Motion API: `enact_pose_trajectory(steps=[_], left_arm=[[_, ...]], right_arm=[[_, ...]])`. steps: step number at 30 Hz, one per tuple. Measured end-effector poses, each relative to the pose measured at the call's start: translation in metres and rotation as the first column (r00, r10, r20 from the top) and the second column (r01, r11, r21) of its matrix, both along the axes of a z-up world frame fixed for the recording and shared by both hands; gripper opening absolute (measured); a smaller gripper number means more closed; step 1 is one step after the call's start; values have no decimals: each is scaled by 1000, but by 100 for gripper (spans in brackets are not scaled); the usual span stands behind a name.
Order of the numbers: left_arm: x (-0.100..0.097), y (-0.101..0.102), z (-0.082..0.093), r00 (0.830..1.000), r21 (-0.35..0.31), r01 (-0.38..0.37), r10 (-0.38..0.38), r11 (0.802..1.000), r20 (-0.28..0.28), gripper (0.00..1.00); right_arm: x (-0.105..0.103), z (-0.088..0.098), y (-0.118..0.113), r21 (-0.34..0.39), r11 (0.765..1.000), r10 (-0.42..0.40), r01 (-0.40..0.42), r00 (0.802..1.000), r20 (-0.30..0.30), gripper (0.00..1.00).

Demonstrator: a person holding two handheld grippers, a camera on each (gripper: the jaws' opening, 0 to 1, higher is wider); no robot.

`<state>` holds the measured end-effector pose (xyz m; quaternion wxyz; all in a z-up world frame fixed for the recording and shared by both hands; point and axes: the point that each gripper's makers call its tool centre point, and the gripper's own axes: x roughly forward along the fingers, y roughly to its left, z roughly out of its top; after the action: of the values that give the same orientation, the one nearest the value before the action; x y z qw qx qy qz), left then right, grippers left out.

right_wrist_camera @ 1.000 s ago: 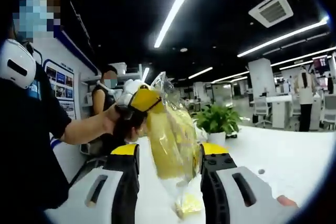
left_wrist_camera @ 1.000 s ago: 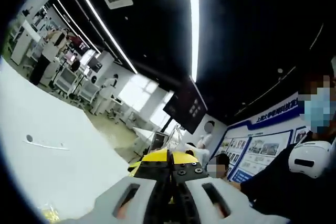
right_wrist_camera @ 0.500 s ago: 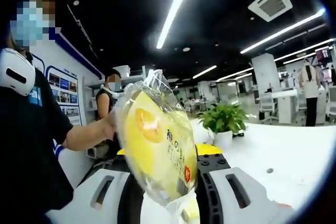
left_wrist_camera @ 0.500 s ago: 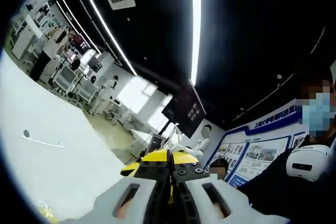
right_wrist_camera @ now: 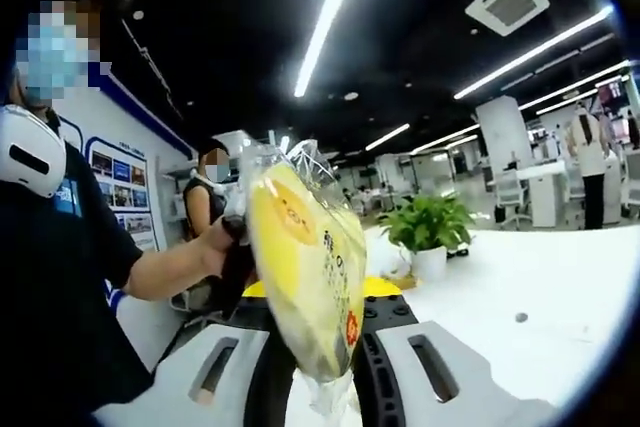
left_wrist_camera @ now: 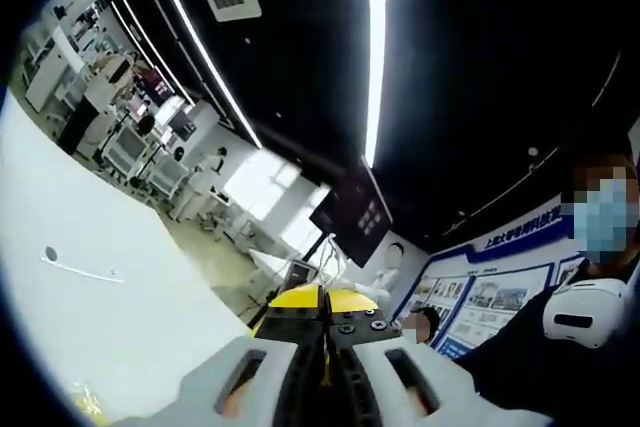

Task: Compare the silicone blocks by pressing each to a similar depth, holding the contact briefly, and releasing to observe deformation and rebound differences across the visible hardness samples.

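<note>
The right gripper has its jaws pinched on the lower part of a soft yellow block in a crinkly clear plastic bag, raised above the white worktop; a second earlier they stood apart around it. It looks light, yielding and slippery, best squeezed mid-body. The left gripper has its jaws together on the bag's top.

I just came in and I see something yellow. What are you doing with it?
A person holds a gripper in each hand. A yellow packet in clear wrap hangs in front of the right gripper, between its jaws, which look nearly closed on it. The packet's top goes toward the left gripper, which looks closed in its own view. Both are held up above a white table with a potted plant.
</note>
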<state>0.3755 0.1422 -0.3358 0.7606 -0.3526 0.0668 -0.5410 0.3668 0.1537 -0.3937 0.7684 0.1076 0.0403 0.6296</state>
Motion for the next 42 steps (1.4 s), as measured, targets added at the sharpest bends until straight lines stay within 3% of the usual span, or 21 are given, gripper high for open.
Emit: enact_pose_trajectory(steps=[12,35,39,42], left_arm=[[0,0,-5,1000,-3,-9,9,1000,-6,0],[0,-1,4,1000,-39,-8,7,999,-15,0],[-1,-2,5,1000,-44,-6,5,999,-14,0],[-2,-2,6,1000,-49,-8,8,999,-13,0]], right_arm=[[-1,-4,-1,-17,1000,-5,5,1000,-25,9],[-6,3,-2,35,999,-7,8,1000,-21,21],[-7,6,-5,76,997,13,-8,998,-64,24],[-8,7,-5,78,997,4,0,999,-42,25]])
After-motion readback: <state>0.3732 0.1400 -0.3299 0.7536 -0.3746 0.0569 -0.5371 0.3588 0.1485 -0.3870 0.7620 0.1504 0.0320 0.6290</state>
